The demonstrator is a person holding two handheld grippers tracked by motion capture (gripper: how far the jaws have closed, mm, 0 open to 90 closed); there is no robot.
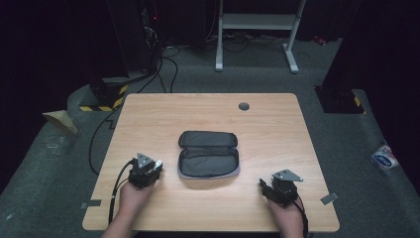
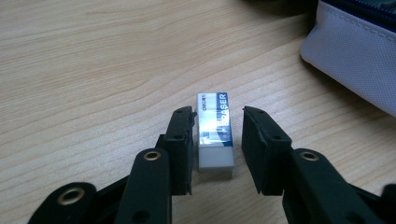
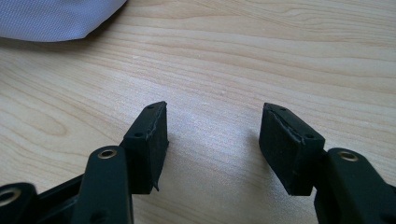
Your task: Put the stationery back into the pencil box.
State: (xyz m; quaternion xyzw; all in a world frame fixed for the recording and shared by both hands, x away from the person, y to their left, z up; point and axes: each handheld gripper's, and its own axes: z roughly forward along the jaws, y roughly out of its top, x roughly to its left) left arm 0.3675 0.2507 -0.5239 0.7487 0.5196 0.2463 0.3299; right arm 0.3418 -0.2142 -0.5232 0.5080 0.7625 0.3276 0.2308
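Note:
A white eraser (image 2: 214, 128) in a blue and white paper sleeve lies on the wooden table (image 1: 163, 114) between the jaws of my left gripper (image 2: 217, 113). One pad rests against its side and a gap shows at the other pad, so the gripper is open. An open pencil case (image 1: 209, 153), dark inside and pale grey outside, lies at the table's middle, to the right of my left gripper (image 1: 154, 166). Its corner shows as the pencil case (image 2: 355, 51) and as the pencil case (image 3: 51, 18). My right gripper (image 3: 212, 140) stands open over bare wood, with my right gripper (image 1: 267, 187) near the front right.
A round grey cable hole (image 1: 243, 106) sits near the table's far edge. Behind the table stand a white metal frame (image 1: 257, 29) and dark equipment with cables (image 1: 163, 64) on the floor. A plastic bag (image 1: 385, 157) lies on the floor at right.

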